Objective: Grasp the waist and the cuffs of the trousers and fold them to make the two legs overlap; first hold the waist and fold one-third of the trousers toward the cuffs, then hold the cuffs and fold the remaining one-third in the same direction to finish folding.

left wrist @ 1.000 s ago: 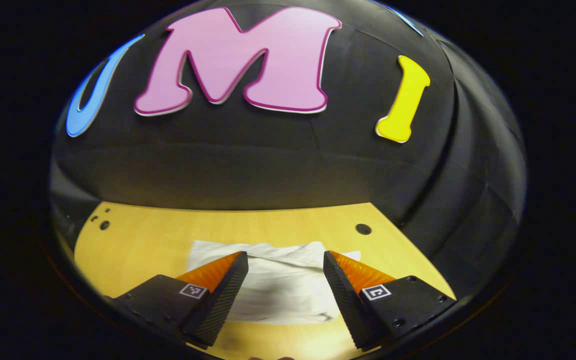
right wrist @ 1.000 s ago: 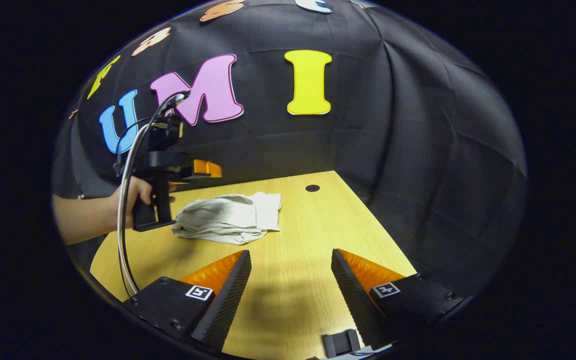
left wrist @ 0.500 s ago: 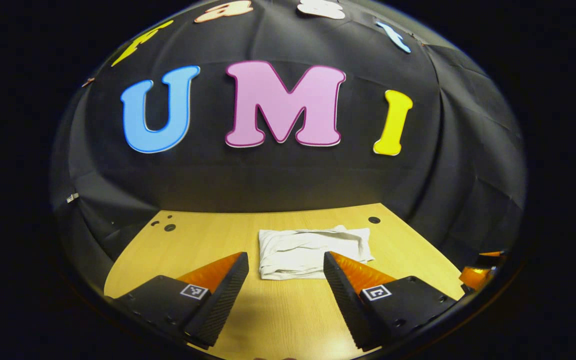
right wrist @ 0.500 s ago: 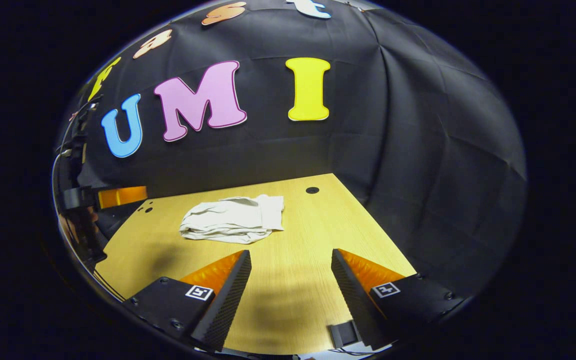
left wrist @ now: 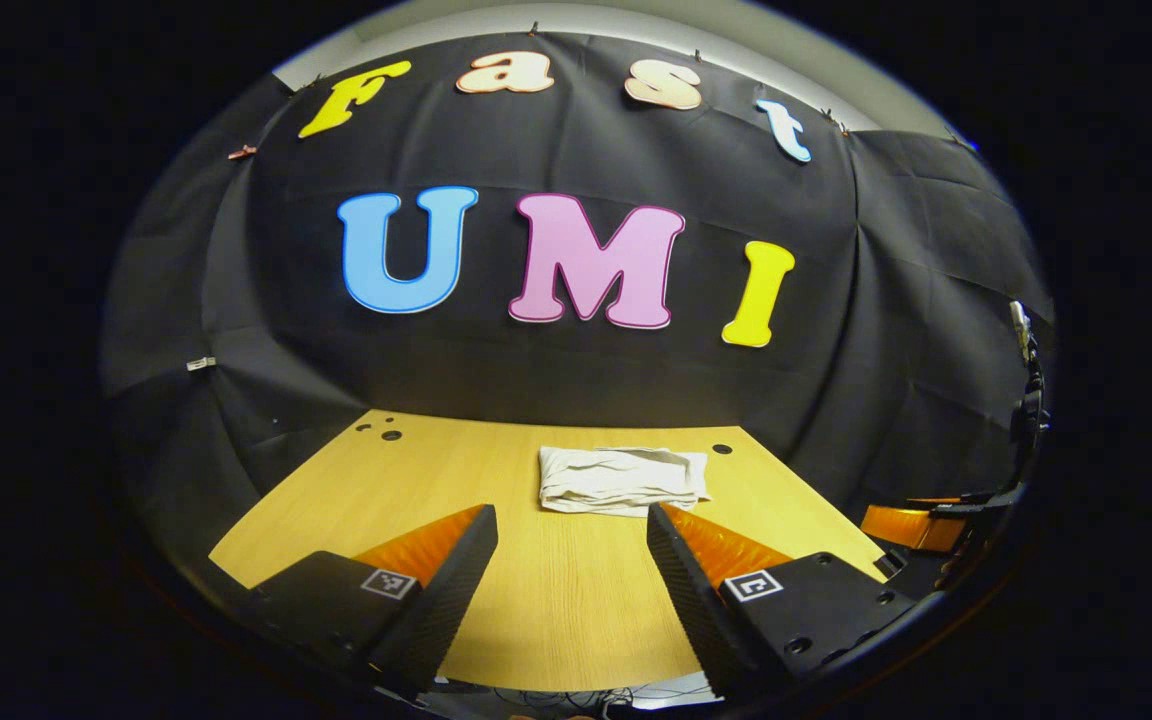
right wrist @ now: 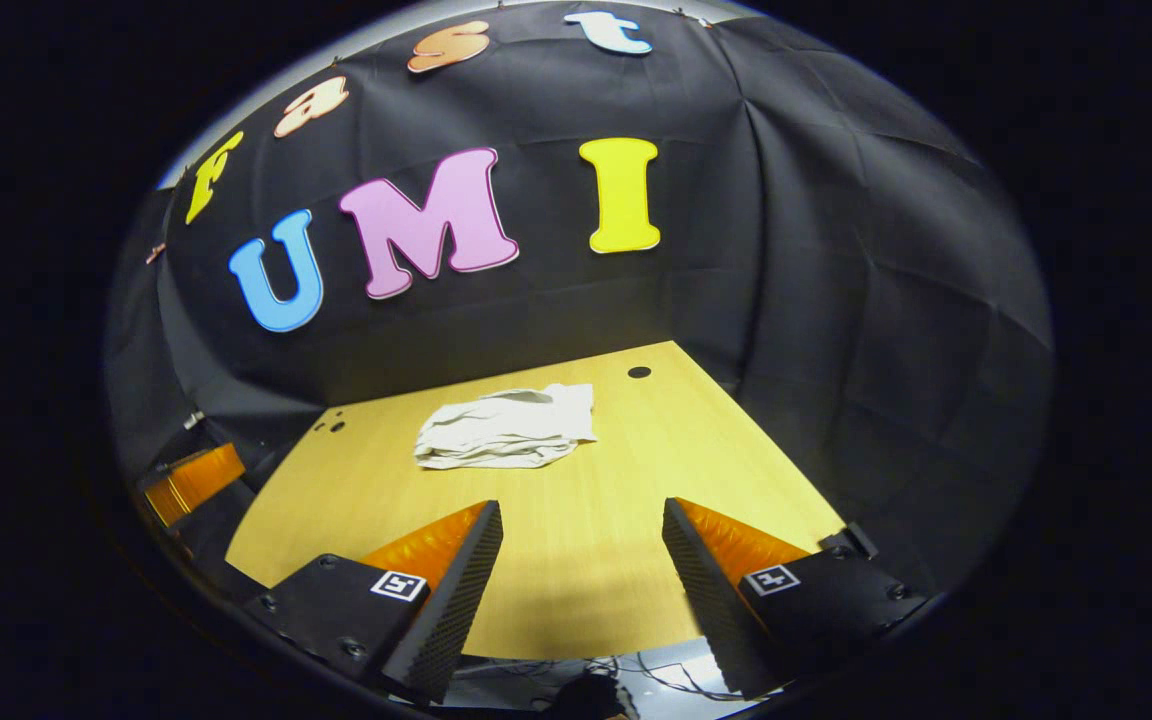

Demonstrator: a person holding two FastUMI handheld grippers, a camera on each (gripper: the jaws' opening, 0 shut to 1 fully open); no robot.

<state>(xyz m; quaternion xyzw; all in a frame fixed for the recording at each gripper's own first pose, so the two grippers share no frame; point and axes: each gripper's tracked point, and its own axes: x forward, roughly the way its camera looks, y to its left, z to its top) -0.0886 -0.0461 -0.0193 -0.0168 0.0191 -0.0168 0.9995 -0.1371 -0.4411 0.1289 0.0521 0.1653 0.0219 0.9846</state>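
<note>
The white trousers [left wrist: 622,479] lie folded into a small thick bundle near the far edge of the wooden table [left wrist: 416,490]; the right gripper view shows the trousers [right wrist: 506,428] at the table's [right wrist: 656,450] far middle. My left gripper [left wrist: 572,540] is open, held back over the near edge, well short of the bundle, nothing between its fingers. My right gripper [right wrist: 582,540] is open too, over the near edge and apart from the cloth. Each view catches the other gripper at its rim: the right gripper [left wrist: 921,525] and the left gripper [right wrist: 191,480].
Small round holes mark the tabletop's far corners: one hole [left wrist: 722,449] by the bundle, another hole [right wrist: 639,372] seen at the far right. Cables [right wrist: 636,675] hang below the table's near edge. Black cloth walls close in behind and beside the table.
Both grippers have pulled back and up from the folded trousers, which now look smaller and farther away. The left gripper has left the bundle's side. The bundle has not moved.
</note>
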